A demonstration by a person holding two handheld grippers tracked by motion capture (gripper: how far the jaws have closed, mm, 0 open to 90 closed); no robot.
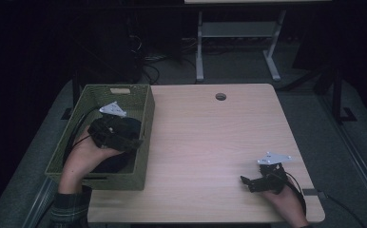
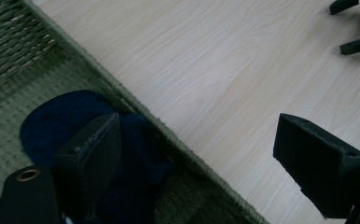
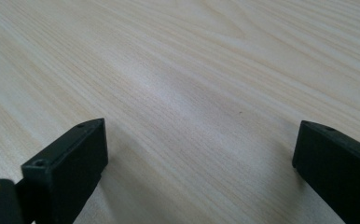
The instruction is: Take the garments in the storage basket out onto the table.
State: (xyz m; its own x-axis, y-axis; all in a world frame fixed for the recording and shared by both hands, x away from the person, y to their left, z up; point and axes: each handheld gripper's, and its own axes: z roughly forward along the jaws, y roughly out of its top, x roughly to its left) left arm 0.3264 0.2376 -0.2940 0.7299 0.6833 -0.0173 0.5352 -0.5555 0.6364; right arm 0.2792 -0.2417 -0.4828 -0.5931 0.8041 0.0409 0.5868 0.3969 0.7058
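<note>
A green woven basket (image 1: pixel 117 182) stands on the left side of a light wooden table (image 1: pixel 210 137). A dark blue cloth (image 1: pixel 112 164) lies inside it. My left gripper (image 1: pixel 135 138) hovers over the basket's right wall, open. In the left gripper view its jaws stand wide apart (image 2: pixel 199 128), one above the blue cloth (image 2: pixel 66 116), the other above bare wood beyond the basket rim (image 2: pixel 169 135). My right gripper (image 1: pixel 247 183) rests near the table's front right corner, open, its jaws (image 3: pixel 201 128) spread over bare wood with nothing between them.
A round cable hole (image 1: pixel 220 97) sits near the table's far edge. Beyond the table a white desk frame (image 1: pixel 199 52) stands on dark floor. The right gripper's jaw tips (image 2: pixel 357 44) appear far off in the left gripper view.
</note>
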